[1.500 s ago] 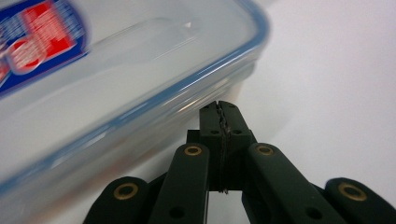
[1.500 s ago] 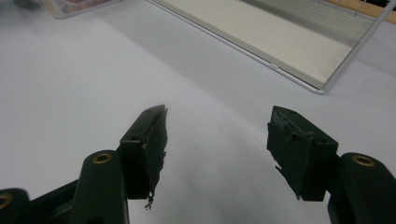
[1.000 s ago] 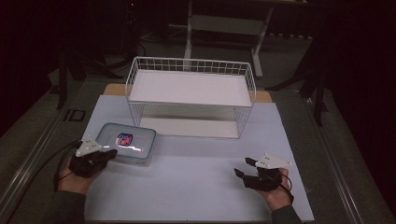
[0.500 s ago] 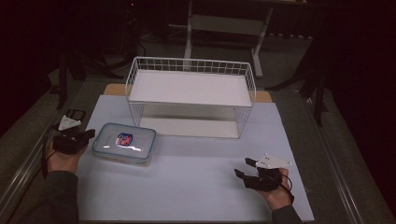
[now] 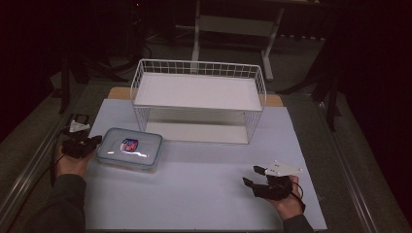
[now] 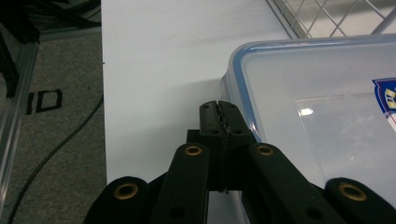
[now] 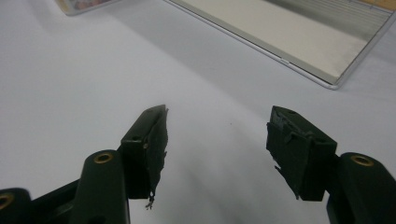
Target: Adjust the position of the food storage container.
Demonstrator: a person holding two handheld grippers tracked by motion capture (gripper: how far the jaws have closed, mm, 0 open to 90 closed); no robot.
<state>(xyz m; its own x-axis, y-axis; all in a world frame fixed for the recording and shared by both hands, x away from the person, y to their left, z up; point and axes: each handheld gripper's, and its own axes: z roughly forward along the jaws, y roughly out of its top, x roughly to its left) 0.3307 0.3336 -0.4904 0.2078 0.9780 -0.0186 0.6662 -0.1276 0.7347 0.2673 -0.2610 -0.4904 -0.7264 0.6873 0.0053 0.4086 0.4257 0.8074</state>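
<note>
In the high view, a clear, flat, rectangular plastic container with a blue-rimmed lid and a red-and-blue label [image 5: 129,148] lies on the white sheet covering the bench [image 5: 204,179], toward its left side and in front of the left corner of a white wire basket rack with a flat white shelf [image 5: 198,92]. The left gripper [image 5: 95,141], held in a person's left hand [image 5: 70,162], sits at the container's left end, its tips right at the lid's edge. The right gripper [image 5: 250,175], in the right hand [image 5: 286,201], rests on the sheet near the front right of the bench, well apart from the container, with its fingers spread.

In the left gripper view, the two black fingers [image 6: 210,122] are pressed together with nothing visible between them. Their tips lie just beside the rounded corner of the container [image 6: 322,102], close against its blue rim; whether they touch it cannot be told. The white sheet runs out to the left, and beyond its edge lie grey floor and a dark cable [image 6: 56,154].

In the right gripper view, the fingers [image 7: 152,135] stand wide apart over bare white sheet, gripping nothing. The base of the rack [image 7: 299,37] lies ahead at the upper right, and a corner of the container [image 7: 81,5] shows at the top left.
</note>
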